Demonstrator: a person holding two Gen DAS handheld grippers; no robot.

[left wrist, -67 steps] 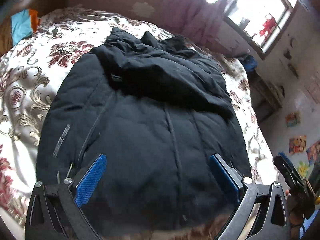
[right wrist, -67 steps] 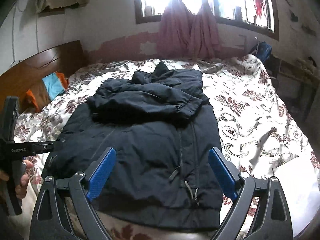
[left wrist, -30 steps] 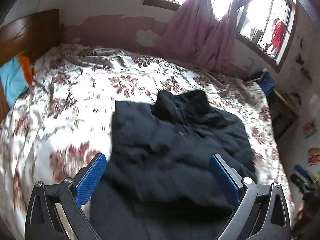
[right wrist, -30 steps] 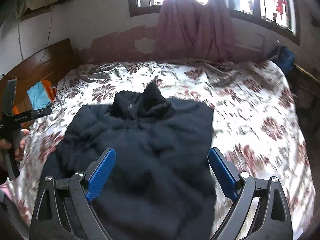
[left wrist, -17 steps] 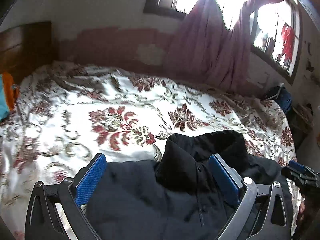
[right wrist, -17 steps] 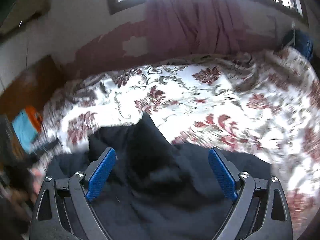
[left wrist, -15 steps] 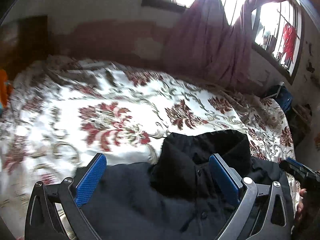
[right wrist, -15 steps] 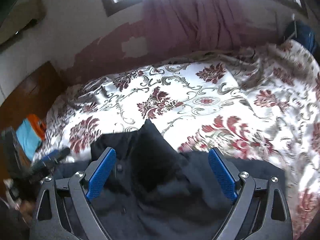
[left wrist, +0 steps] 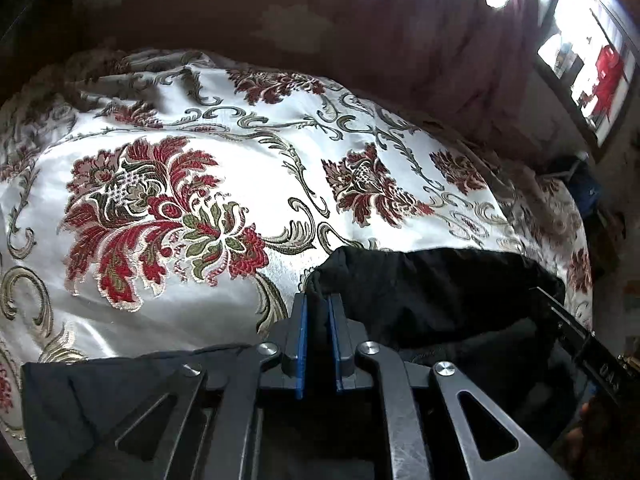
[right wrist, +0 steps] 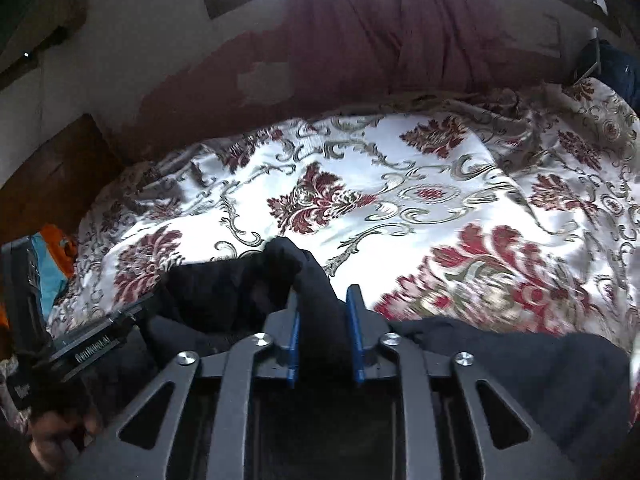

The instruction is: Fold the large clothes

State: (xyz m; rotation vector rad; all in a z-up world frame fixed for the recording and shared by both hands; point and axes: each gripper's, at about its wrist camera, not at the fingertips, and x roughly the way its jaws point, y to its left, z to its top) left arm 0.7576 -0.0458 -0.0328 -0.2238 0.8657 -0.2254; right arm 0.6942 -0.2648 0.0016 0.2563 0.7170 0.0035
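A black padded jacket [left wrist: 440, 300] lies on a floral bedspread [left wrist: 240, 184]. My left gripper [left wrist: 318, 300] is shut on the left corner of the jacket's collar. My right gripper [right wrist: 322, 300] is shut on the right corner of the collar [right wrist: 304, 276]. The jacket [right wrist: 520, 364] spreads out below and to both sides of the grippers. The right gripper shows at the right edge of the left wrist view [left wrist: 580, 344]. The left gripper shows at the left edge of the right wrist view [right wrist: 92, 344]. Most of the jacket's body is hidden under the grippers.
The bedspread [right wrist: 420, 200] reaches to a wall with a dark red curtain [right wrist: 380, 32] under a window. A wooden headboard [right wrist: 52, 168] and an orange and blue cloth [right wrist: 52, 264] are at the left. A dark blue bag [right wrist: 616, 72] is at the far right.
Both grippers moved from the jacket's hem up to its collar. Both went from wide open to shut on the collar's two corners.
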